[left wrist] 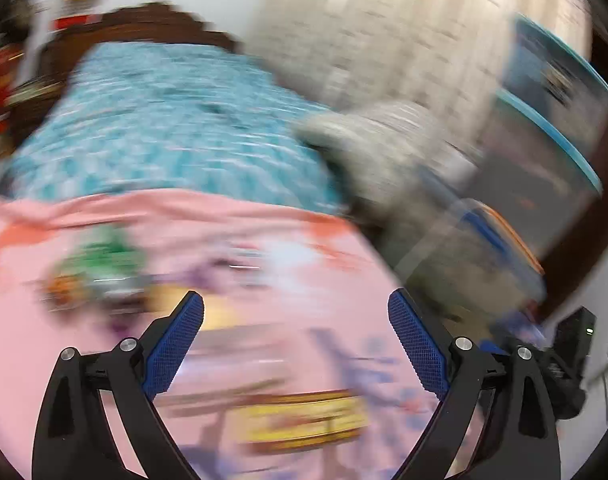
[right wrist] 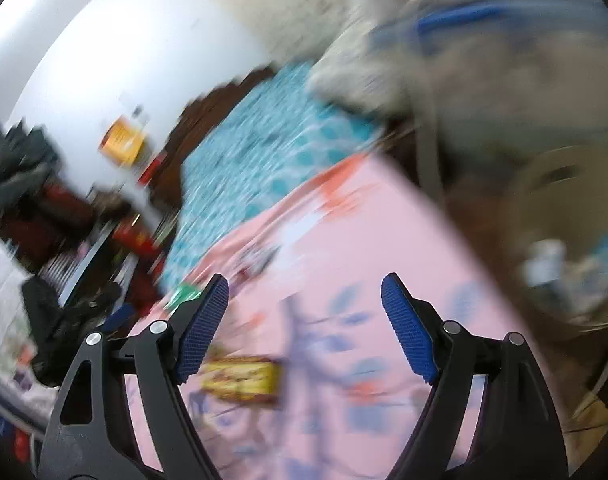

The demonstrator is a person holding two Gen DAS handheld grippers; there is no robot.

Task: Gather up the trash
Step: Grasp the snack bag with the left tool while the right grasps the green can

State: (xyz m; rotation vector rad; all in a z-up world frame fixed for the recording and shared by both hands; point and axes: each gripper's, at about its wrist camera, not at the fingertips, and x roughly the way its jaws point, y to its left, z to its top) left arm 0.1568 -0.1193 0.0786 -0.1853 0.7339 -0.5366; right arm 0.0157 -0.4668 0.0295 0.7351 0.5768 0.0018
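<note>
Both views are badly smeared. The left gripper (left wrist: pixel 296 306) has its jaws spread wide, holding nothing — a yellow wrapper (left wrist: pixel 304 422) lies on the pink sheet (left wrist: pixel 232 216) at 6 o'clock, between the fingers. The right gripper (right wrist: pixel 304 286) is also wide apart; the wrapper (right wrist: pixel 240 378) sits at 7 o'clock by its left finger.

motion blur leaves no lettering readable, even on the yellow wrapper (right wrist: pixel 240 378).

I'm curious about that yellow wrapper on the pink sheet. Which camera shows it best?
The left wrist view: the yellow wrapper lies large and unobstructed, though blurred. The right wrist view shows it smaller, beside a finger.
</note>
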